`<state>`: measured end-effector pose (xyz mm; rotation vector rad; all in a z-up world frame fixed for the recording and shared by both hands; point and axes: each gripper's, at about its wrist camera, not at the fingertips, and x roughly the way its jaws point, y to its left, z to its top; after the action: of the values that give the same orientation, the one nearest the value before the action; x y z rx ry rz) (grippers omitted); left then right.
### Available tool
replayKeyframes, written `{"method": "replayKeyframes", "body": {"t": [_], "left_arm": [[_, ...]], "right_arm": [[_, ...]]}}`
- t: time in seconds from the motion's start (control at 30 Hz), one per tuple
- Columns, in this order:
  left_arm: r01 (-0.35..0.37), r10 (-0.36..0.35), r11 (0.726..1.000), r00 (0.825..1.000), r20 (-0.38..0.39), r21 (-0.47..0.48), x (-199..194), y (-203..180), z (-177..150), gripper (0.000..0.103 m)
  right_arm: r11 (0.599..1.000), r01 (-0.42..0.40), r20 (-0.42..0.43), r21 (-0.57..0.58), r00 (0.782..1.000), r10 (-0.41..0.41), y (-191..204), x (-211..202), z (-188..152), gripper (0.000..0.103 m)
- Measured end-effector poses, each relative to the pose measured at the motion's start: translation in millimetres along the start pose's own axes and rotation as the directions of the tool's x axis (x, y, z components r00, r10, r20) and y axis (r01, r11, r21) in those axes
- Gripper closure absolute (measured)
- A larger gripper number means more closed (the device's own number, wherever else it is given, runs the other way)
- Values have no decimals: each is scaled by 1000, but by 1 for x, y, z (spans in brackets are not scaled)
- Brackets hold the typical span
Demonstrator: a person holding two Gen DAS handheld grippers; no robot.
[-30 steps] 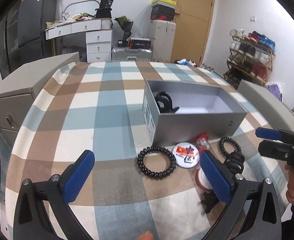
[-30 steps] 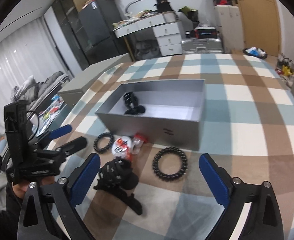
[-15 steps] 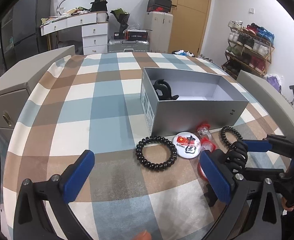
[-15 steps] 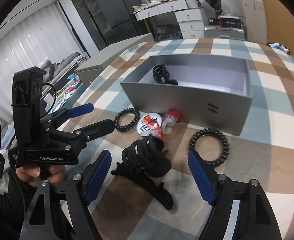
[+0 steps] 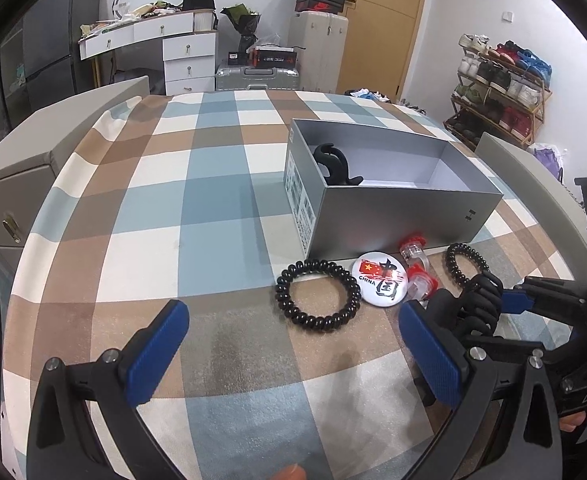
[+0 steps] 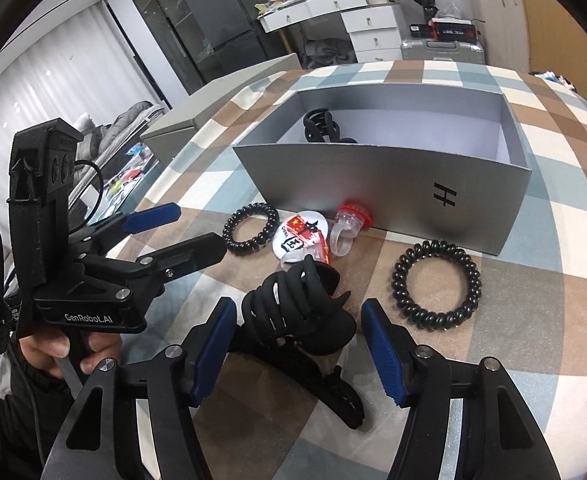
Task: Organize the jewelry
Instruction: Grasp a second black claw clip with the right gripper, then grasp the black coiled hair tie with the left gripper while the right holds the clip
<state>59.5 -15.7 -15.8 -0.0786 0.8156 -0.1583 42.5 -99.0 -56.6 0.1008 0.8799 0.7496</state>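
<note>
A grey open box (image 5: 405, 208) (image 6: 373, 176) stands on the checked tablecloth with one black hair claw (image 5: 335, 162) (image 6: 322, 125) inside. In front of it lie two black coil hair ties (image 5: 317, 295) (image 6: 437, 280), a round badge (image 5: 381, 280) (image 6: 299, 238) and red-and-clear rings (image 6: 349, 224). A second black hair claw (image 6: 297, 316) (image 5: 473, 300) lies between the open fingers of my right gripper (image 6: 299, 354), which straddles it without clamping. My left gripper (image 5: 289, 354) is open and empty, above the cloth near the larger hair tie.
Grey cabinets (image 5: 21, 184) flank the table on the left and right. A white dresser (image 5: 173, 52), a suitcase and a shoe rack (image 5: 501, 92) stand beyond the far edge. The left gripper's body (image 6: 93, 264) is just left of the right gripper.
My right gripper has moved forward and down until its fingers straddle the black hair claw, narrowing somewhat. My left gripper has barely moved and stays open.
</note>
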Motion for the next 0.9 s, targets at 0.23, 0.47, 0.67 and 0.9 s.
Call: {"method": "replayKeyframes", "body": {"t": [0.23,0.47,0.67,0.9], "left_arm": [[14,-14,1000,999,-40,15,5,-5,0,1],[-9,18,997,992,-124,74,21,-12,4,3],[-34,51,991,989,-136,126,28,-18,4,16],[-31,44,992,994,-101,126,21,-15,3,55]], "right_arm": [[999,-37,93,20,995,35,-5,-20,5,56],[996,-79,184,44,980,69,-13,-46,13,55],[995,-83,189,62,980,70,-20,-48,16,55],[995,-82,184,55,980,71,-17,-47,14,55]]}}
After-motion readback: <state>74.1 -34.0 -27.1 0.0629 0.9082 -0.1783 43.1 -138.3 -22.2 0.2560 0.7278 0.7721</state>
